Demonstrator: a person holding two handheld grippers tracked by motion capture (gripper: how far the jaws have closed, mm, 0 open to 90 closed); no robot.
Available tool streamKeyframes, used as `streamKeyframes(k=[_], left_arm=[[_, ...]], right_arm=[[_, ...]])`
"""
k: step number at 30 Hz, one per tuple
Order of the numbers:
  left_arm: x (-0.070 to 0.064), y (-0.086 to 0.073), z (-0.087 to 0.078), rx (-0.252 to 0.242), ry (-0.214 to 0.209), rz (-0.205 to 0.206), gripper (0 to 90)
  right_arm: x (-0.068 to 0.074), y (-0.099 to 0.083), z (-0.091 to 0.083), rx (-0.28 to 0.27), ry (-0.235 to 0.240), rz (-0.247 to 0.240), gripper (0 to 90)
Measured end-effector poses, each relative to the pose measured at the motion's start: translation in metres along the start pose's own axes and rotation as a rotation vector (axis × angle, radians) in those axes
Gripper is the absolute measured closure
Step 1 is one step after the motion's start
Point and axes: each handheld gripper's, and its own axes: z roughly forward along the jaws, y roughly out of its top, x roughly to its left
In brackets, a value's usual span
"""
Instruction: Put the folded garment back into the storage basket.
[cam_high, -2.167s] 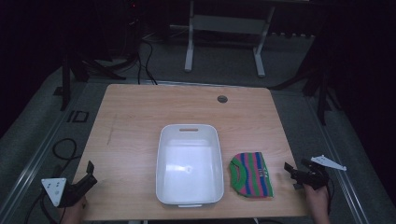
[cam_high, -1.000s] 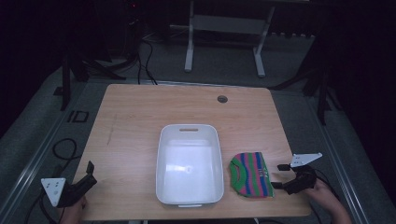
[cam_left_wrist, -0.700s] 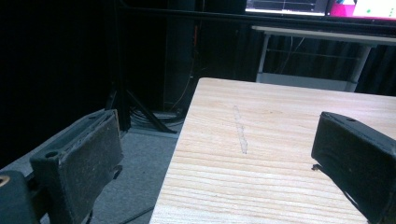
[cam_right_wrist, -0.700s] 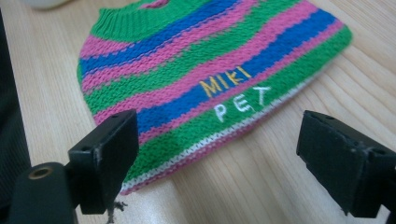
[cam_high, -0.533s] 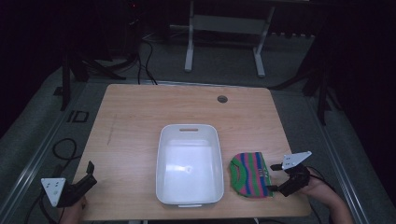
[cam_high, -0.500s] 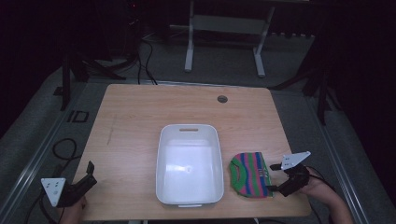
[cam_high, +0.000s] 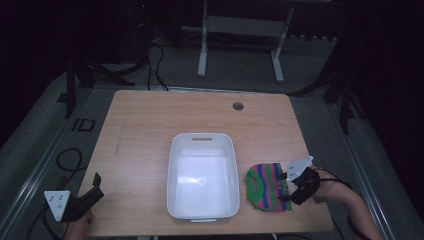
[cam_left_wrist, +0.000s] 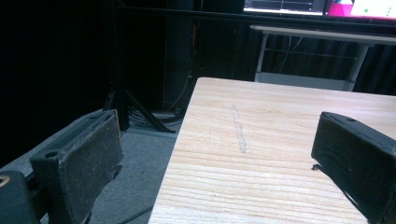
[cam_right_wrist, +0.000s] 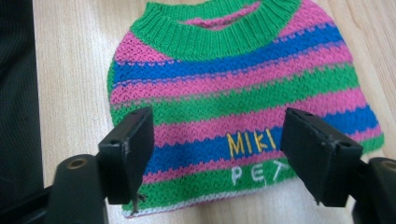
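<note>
My right gripper (cam_right_wrist: 219, 158) hovered wide open over the small striped pink, green and blue knitted sweater (cam_right_wrist: 243, 107), my left gripper (cam_left_wrist: 219, 163) open, empty

Striped knit sweater (cam_right_wrist: 243, 107) — coarse yarn, glossy white plastic tub (cam_high: 202, 175), matt pale wood-grain table (cam_high: 145, 125) — smooth

A light wooden bench (cam_high: 150, 125) with a round cable hole (cam_high: 238, 106) near its far edge stands on grey carpet floor (cam_high: 45, 145) in a dim room. Behind it stands a white metal-legged frame (cam_high: 240, 30). Black cables (cam_high: 155, 55) trail across the floor. The surroundings fade into darkness; lit screens (cam_left_wrist: 322, 5) glow beyond.
</note>
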Motion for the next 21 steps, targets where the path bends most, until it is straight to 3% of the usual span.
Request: streamKeyframes(k=[8,21], left_arm=[[0.0,0.0,0.0,0.001,-0.004,0.0,2.2],[0.0,0.0,0.0,0.0,-0.011,-0.005,2.2]], right_arm=[[-0.006,0.021,0.01,0.097,0.038,-0.07,28.6],[-0.014,0.049,0.036,0.258,0.052,-0.152,28.8]])
